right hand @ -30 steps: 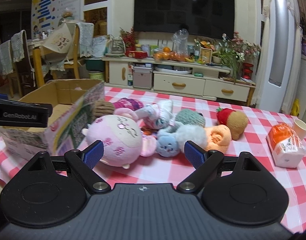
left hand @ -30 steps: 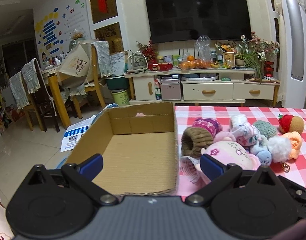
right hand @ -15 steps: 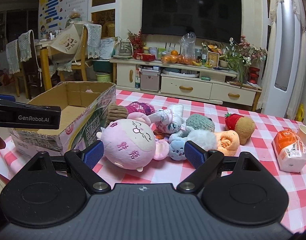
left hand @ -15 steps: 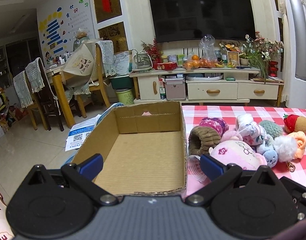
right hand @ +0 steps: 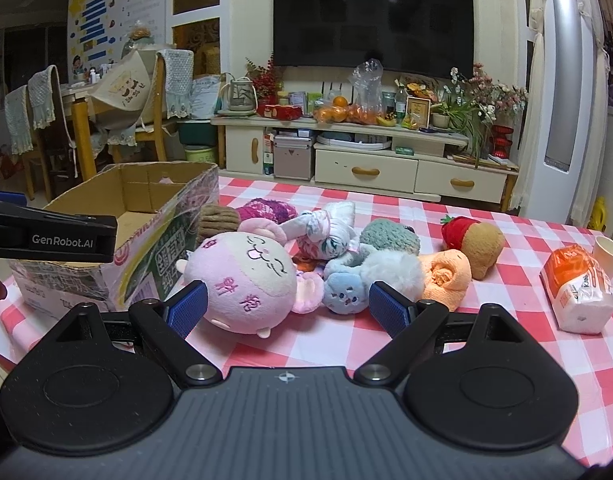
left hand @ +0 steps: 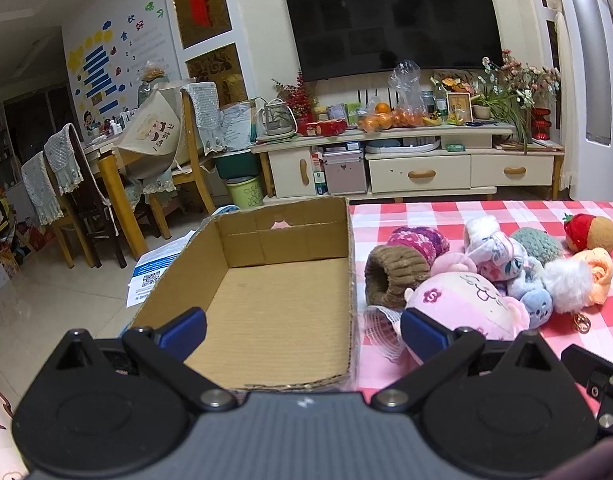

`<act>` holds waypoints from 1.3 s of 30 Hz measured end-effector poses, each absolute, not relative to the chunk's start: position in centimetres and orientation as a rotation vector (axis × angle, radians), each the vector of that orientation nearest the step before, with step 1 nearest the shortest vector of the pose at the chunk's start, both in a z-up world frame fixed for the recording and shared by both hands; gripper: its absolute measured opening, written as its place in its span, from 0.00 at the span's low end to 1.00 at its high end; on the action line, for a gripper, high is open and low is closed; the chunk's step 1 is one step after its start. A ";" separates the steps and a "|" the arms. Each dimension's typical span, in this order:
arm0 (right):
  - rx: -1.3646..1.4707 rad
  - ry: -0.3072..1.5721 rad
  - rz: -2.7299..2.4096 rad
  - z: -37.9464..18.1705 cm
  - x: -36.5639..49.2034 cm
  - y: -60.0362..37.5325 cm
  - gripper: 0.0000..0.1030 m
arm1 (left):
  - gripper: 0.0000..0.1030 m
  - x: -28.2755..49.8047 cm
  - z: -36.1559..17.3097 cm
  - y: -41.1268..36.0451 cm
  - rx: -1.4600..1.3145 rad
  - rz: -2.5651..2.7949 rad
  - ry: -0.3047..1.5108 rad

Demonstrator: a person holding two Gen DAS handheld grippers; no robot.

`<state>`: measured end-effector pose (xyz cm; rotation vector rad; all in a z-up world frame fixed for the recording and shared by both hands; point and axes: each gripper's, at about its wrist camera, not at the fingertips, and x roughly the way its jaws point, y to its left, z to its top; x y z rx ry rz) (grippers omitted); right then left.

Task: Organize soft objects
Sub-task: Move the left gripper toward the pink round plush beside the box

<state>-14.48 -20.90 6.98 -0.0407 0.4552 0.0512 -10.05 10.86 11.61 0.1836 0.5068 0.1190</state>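
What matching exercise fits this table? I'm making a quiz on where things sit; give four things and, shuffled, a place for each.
Things:
1. cardboard box
2. pink plush
3. tissue pack
4. paper cup

Places:
A. between the right gripper's open fingers
B. far right, behind the tissue pack
C. left edge of the table
D. right side, lying alone

Pairs: 1-C, 2-A, 3-D, 4-B

"GenRobot.AI" on left tongs arm.
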 end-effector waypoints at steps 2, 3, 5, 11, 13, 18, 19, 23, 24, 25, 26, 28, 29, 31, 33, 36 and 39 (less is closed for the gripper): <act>-0.035 0.456 0.044 6.9 -14.6 -21.1 1.00 | 0.99 -9.9 11.5 10.5 0.192 0.116 0.511; -0.033 0.457 0.041 6.9 -14.6 -21.1 1.00 | 0.99 -9.9 11.5 10.4 0.195 0.114 0.514; -0.027 0.460 0.033 6.8 -14.6 -21.2 1.00 | 0.99 -9.9 11.4 10.1 0.204 0.110 0.519; -0.005 0.467 0.008 6.6 -14.7 -21.9 1.00 | 0.99 -9.5 11.0 8.8 0.218 0.090 0.530; 0.005 0.467 -0.004 6.5 -14.8 -22.4 1.00 | 0.99 -9.6 10.9 8.4 0.221 0.077 0.530; 0.012 0.459 -0.058 6.3 -14.9 -23.4 1.00 | 0.99 -9.5 10.6 7.0 0.237 0.041 0.529; 0.016 0.458 -0.069 6.3 -14.8 -23.7 1.00 | 0.99 -9.5 10.5 6.7 0.240 0.033 0.529; 0.042 0.457 -0.101 6.1 -15.0 -24.8 1.00 | 0.99 -9.3 10.1 5.8 0.242 0.002 0.537; 0.050 0.458 -0.109 6.0 -15.0 -25.0 1.00 | 0.99 -9.3 10.0 5.6 0.236 -0.010 0.540; 0.061 0.460 -0.116 6.0 -14.9 -25.5 1.00 | 0.99 -9.2 9.8 5.4 0.229 -0.021 0.544; 0.071 0.461 -0.121 5.9 -14.9 -25.8 1.00 | 0.99 -9.1 9.7 5.1 0.223 -0.032 0.547; 0.096 0.461 -0.120 5.7 -14.9 -26.5 1.00 | 0.99 -9.0 9.3 4.7 0.212 -0.059 0.558; 0.107 0.461 -0.119 5.6 -15.0 -26.7 1.00 | 0.99 -8.8 9.1 4.5 0.206 -0.070 0.564; 0.124 0.462 -0.118 5.6 -14.8 -27.2 1.00 | 0.99 -8.5 8.8 4.2 0.195 -0.087 0.575; 0.130 0.461 -0.116 5.5 -14.7 -27.5 1.00 | 0.99 -8.1 8.4 3.7 0.192 -0.099 0.582; 0.133 0.463 -0.110 5.3 -14.1 -28.0 1.00 | 0.99 -7.4 7.7 3.2 0.188 -0.104 0.600; 0.149 0.467 -0.093 5.2 -13.4 -28.2 1.00 | 0.99 -6.7 7.2 2.7 0.189 -0.102 0.615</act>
